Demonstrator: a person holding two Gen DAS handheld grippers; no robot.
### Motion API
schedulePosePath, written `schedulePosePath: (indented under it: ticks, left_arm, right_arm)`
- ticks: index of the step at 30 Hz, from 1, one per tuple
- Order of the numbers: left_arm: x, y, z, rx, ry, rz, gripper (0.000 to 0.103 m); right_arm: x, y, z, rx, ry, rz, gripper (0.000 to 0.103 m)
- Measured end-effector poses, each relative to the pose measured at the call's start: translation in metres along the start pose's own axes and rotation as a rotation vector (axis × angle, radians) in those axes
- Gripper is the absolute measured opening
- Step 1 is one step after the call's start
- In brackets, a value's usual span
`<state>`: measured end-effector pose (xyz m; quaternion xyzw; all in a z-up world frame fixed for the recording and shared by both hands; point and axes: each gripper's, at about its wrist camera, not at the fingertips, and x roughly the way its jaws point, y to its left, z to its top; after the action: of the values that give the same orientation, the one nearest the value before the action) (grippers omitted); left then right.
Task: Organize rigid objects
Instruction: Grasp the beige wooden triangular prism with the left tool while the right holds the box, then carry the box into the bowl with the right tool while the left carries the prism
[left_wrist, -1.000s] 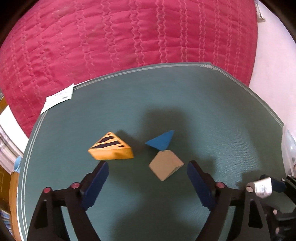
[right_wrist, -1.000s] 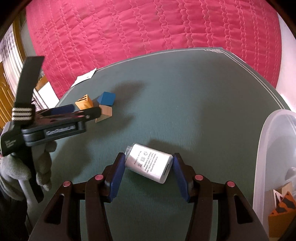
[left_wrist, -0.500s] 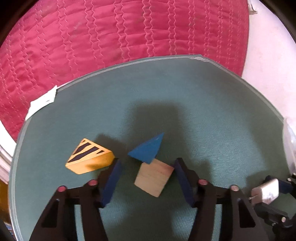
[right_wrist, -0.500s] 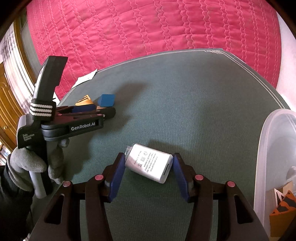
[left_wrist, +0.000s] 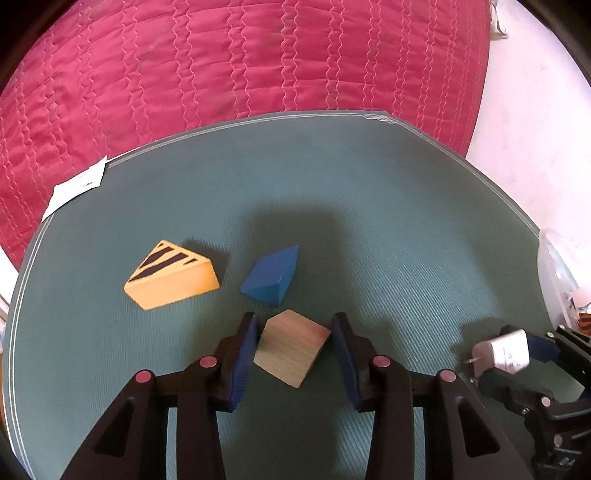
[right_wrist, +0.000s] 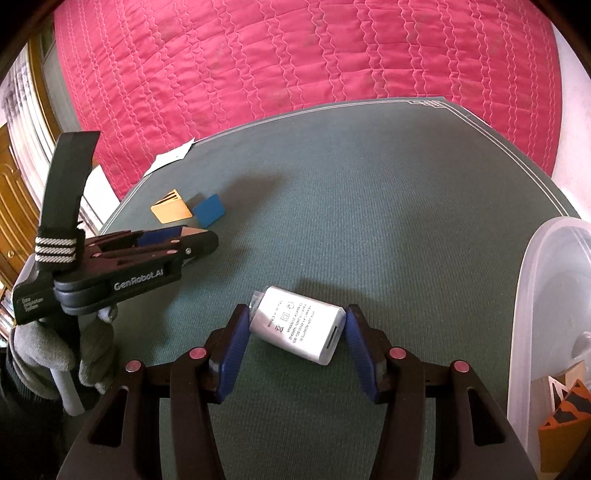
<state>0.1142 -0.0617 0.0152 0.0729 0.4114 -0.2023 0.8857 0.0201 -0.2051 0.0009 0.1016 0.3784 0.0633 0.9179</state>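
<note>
A plain wooden block (left_wrist: 291, 347) lies on the green mat (left_wrist: 369, 221) between the fingers of my left gripper (left_wrist: 295, 318). The jaws are closing and the blue pads (left_wrist: 245, 354) touch the block's two side corners. Just beyond it sit a blue wedge (left_wrist: 273, 275) and a yellow wedge with black stripes (left_wrist: 171, 275). My right gripper (right_wrist: 295, 310) is shut on a white power adapter (right_wrist: 299, 328), held across its length. The right wrist view shows the left gripper (right_wrist: 192, 236) low over the blocks, held by a gloved hand (right_wrist: 48, 350).
A clear plastic bin (right_wrist: 535, 295) stands at the mat's right edge with an orange striped block (right_wrist: 565, 417) inside. A white paper label (left_wrist: 77, 184) lies at the mat's far left corner. A red quilt (left_wrist: 258, 55) spreads out behind the mat.
My left gripper has come forward over the plain wooden block and its jaws have narrowed from wide apart to the block's sides. The right gripper and adapter have stayed still.
</note>
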Motion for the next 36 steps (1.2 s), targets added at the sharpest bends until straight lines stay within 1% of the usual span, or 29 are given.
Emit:
schedulePosePath:
  ticks: [2,3,4,7,11,12,13,14,22,25,30,36]
  left_arm:
    - [-0.002,0.000,-0.001,-0.008,-0.001,-0.001,0.045]
    - [-0.003,0.001,-0.001,-0.014,-0.003,-0.002,0.048]
    - [-0.003,0.001,-0.001,-0.021,-0.005,-0.004,0.049]
    - [-0.005,0.003,-0.001,-0.038,-0.006,-0.004,0.049]
    - [-0.008,-0.001,-0.003,-0.034,-0.004,0.008,0.048]
    - [-0.010,-0.001,-0.005,-0.037,-0.004,0.008,0.047]
    - [-0.011,-0.001,-0.007,-0.042,-0.006,0.009,0.044]
    - [-0.013,-0.001,-0.009,-0.055,-0.011,0.015,0.042]
    - [-0.036,0.018,-0.025,-0.200,-0.053,0.022,0.041]
    - [-0.047,0.022,-0.028,-0.225,-0.075,0.024,0.041]
    - [-0.061,0.018,-0.031,-0.224,-0.096,0.014,0.041]
    - [-0.072,0.002,-0.031,-0.212,-0.111,-0.008,0.041]
  right_arm:
    - [0.000,0.000,0.000,0.000,0.000,0.000,0.053]
    - [0.000,0.000,0.000,0.000,0.000,-0.001,0.053]
    - [0.000,0.000,0.000,-0.001,-0.001,-0.001,0.053]
    - [0.000,0.000,0.000,-0.001,-0.001,-0.001,0.053]
    - [0.000,0.000,0.000,-0.001,-0.001,-0.001,0.053]
    - [0.000,0.000,0.000,-0.001,-0.001,-0.001,0.053]
    - [0.000,0.000,0.000,-0.001,-0.002,-0.002,0.053]
    - [0.000,0.000,0.000,0.000,-0.003,-0.001,0.053]
    - [-0.005,0.002,0.001,0.003,-0.004,0.014,0.053]
    - [-0.014,0.002,0.000,0.006,-0.015,0.027,0.053]
    - [-0.032,-0.004,0.000,0.041,-0.032,0.057,0.053]
    - [-0.061,-0.017,0.002,0.067,-0.082,0.038,0.053]
